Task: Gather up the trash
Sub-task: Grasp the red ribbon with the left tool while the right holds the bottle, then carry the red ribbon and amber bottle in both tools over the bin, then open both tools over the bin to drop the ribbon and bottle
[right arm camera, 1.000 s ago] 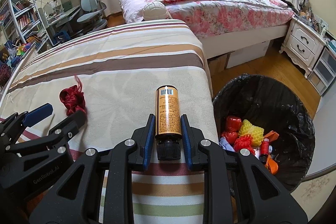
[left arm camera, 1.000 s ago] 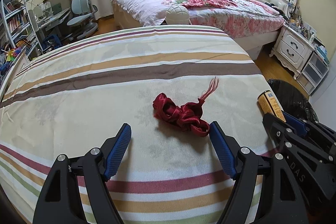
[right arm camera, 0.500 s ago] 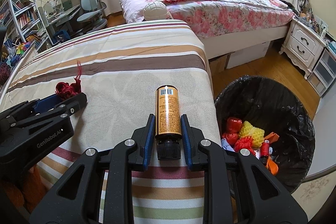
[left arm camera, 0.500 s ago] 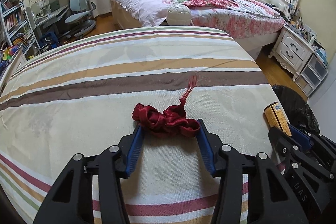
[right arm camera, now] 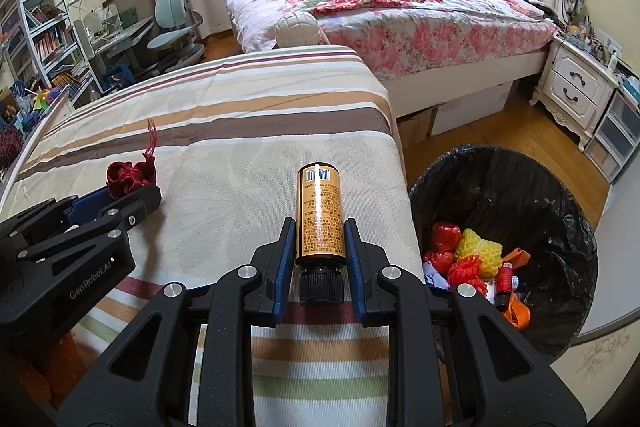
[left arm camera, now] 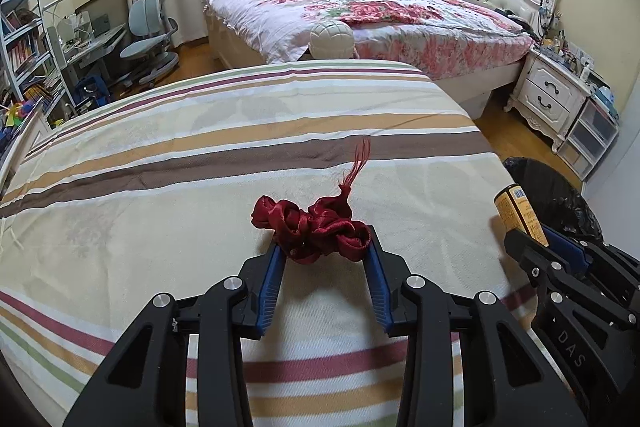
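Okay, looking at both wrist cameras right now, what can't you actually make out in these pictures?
- Left wrist view: the trash bin is mostly hidden behind the right gripper and the bed edge; its contents don't show.
- Left wrist view: only the top of the orange bottle shows.
- Right wrist view: the red ribbon is partly covered by the left gripper, whose jaws are closing on it.
- Right wrist view: the bottle's label text is too small to read.

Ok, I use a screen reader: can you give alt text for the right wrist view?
The right tool grips an orange bottle over a striped bedcover. A black-lined trash bin holding colourful rubbish stands right; the left tool closes around a red ribbon.
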The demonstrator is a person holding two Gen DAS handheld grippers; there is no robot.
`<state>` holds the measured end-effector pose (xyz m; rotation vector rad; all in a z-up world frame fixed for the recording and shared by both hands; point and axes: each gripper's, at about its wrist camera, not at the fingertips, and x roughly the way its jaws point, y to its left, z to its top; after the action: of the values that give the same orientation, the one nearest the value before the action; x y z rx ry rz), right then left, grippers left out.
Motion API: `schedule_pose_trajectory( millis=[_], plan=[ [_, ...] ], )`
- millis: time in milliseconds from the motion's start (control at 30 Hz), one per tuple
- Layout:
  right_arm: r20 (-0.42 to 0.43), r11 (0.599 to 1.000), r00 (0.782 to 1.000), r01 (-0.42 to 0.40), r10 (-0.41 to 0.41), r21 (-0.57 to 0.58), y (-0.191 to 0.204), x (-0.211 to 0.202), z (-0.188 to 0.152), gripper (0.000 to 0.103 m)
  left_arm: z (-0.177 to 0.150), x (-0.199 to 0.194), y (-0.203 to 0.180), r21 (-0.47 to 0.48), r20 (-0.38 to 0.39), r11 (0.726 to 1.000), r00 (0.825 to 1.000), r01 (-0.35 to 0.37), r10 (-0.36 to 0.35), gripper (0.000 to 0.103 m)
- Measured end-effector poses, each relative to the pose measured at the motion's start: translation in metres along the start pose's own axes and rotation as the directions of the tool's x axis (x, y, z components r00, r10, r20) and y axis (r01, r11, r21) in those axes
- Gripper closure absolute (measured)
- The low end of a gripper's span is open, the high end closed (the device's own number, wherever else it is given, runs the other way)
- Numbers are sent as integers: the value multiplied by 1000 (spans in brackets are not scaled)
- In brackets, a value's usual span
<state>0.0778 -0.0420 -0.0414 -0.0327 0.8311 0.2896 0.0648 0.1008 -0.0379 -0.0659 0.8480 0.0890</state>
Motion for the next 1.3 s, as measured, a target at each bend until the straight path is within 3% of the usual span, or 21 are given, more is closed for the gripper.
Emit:
schedule_pose_trajectory(
  millis=[333,633,1000,1300],
  plan=[
    [70,998,996,43,-47,54,-28,-36,-6,79,2,-26,-25,31,51,998,997,60,-62,64],
    [106,982,983,131,-147,139,-80,-60,-11,79,5,-38,-75,118,91,985,986,129,-140,64],
    [104,949,965,211,-240,235,-137,-64,-17,79,10,-27,-140,217,100,959,973,181,-206,64],
    [96,926,954,246,-283,287,-166,-57,-19,79,20,-9,-176,272,101,945,971,183,-217,64]
  ],
)
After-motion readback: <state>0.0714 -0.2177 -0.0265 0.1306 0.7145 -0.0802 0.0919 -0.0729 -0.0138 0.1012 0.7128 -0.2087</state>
